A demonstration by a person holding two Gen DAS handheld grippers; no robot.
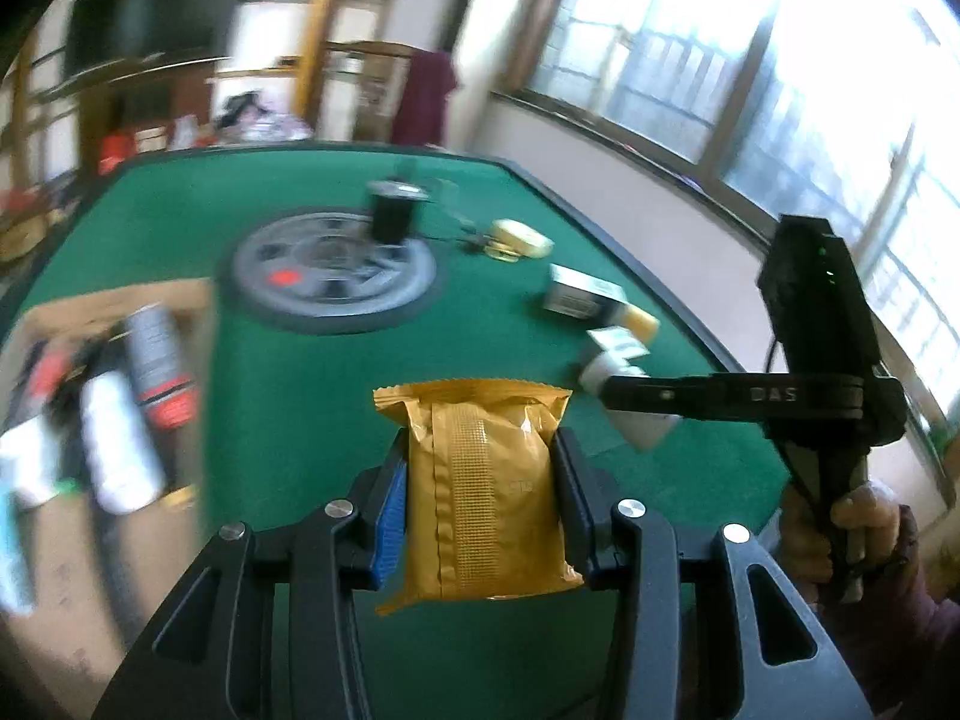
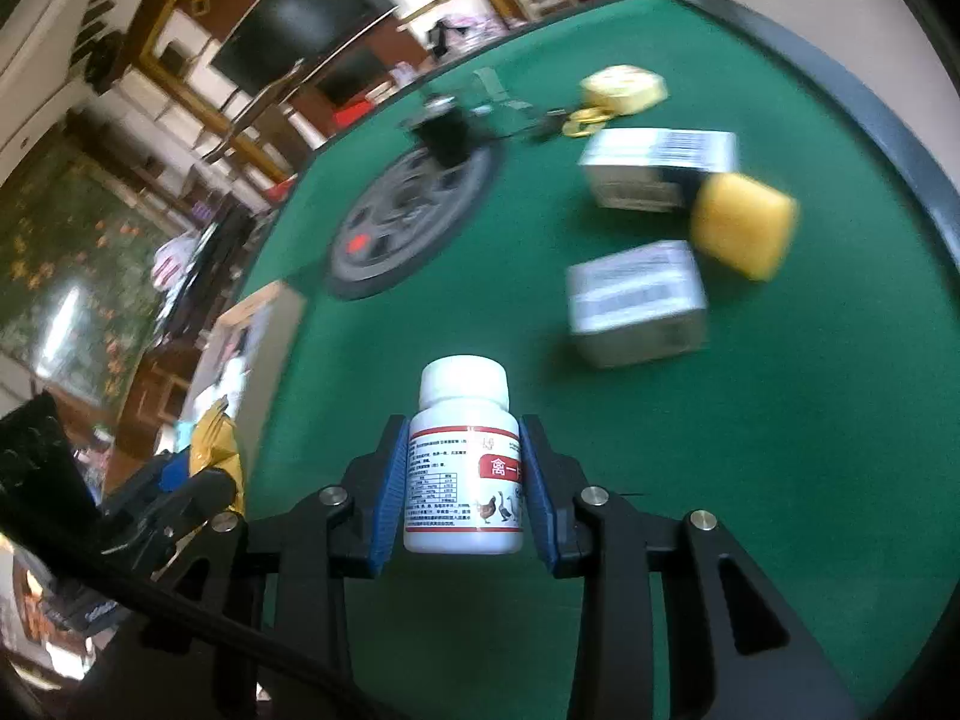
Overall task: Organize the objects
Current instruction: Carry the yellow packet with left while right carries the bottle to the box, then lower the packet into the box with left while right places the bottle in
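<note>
**Two Grippers, Each Holding One Thing Over a Green Table**

Green felt covers the table (image 1: 312,372), and a bright window sits behind it; the far room is blurry.

Start at the left gripper (image 1: 480,480); its blue pads squeeze a yellow packet (image 1: 480,486) from both sides; the packet is crinkly foil, flat and puffy, with zigzag ends; it is up off the table.

Now the right gripper (image 2: 462,480); its blue ribbed pads pinch a white bottle (image 2: 463,468) at the middle; the bottle is smooth plastic, round, with a white cap on top; its label has a red band and small bird pictures; it stands upright between the pads, above the felt.

From the left camera you can see the right gripper from the side, held by a hand (image 1: 852,528); the white bottle pokes out of its tip.

Farther out on the table lie two small boxes (image 2: 636,306) with barcodes, one nearer and one farther; a yellow block (image 2: 741,225) sits just beside the farther one; a round yellow thing (image 2: 624,90) lies beyond them.

In the middle of the table is a round grey disc (image 1: 333,270) with a red spot; a dark cup (image 1: 393,213) stands on its far edge.

At the left edge sits a cardboard box (image 1: 174,300); inside it lie bottles and cans on their sides, too blurry to tell more.
</note>
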